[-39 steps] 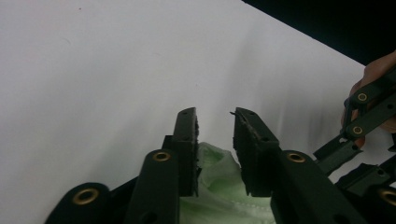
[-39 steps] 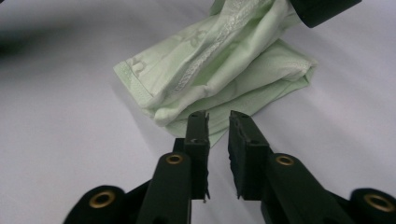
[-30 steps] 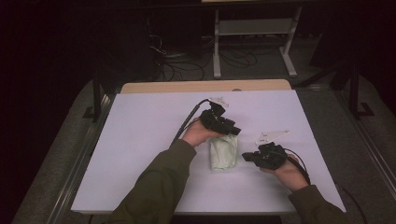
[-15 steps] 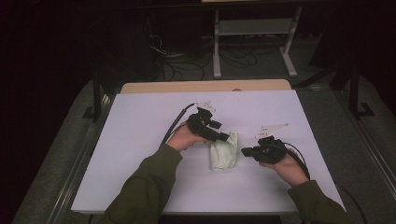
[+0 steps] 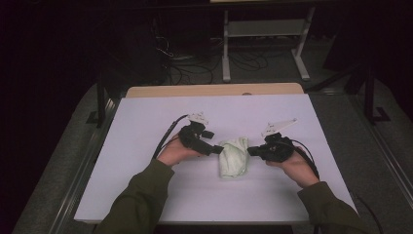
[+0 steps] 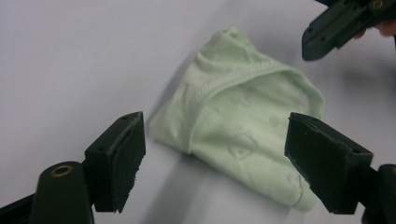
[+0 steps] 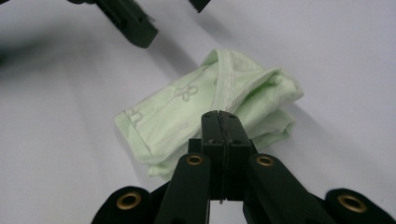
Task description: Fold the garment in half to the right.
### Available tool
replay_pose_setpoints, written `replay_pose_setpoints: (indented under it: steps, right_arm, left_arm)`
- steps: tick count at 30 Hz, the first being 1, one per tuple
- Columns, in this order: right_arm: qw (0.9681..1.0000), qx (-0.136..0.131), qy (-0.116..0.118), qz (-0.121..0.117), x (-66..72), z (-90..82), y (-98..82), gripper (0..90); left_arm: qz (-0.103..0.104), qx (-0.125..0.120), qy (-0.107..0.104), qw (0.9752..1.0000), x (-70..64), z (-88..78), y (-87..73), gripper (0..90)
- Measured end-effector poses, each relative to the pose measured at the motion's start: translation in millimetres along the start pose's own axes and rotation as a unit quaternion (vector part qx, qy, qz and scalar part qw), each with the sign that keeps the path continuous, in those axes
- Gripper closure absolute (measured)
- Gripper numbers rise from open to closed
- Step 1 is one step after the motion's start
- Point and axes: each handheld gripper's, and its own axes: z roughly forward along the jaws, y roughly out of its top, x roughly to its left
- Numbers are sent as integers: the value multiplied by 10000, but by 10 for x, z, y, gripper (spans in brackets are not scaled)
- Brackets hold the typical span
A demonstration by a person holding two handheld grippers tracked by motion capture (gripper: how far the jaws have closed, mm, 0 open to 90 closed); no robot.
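Folded green cloth (image 5: 233, 157): lies mid-table (image 5: 146, 122), between both grippers. Left gripper (image 6: 212, 135): jaws wide apart, just been opening, cloth beyond them untouched. Right gripper (image 7: 219, 116): jaws pressed together, empty, tips over the cloth.

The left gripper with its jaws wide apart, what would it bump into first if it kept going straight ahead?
Most likely the folded green cloth. It lies on the table right in front of the left gripper, whose jaws have just been opening and have nothing between them. The right gripper waits beyond it.
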Motion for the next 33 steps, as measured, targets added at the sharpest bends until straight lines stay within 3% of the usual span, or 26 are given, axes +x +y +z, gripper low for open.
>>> replay_pose_setpoints:
  steps: [16, 33]
  right_arm:
    - [10000, -6, -40, 11, -72, 178, 232, 887]
    - [9991, 327, -237, 123, -214, 339, 145, 886]
  left_arm:
    - [-141, -62, 164, 9997, -19, -317, -394, 175]
    - [-224, -72, 518, 9984, -9, -609, -797, 138]
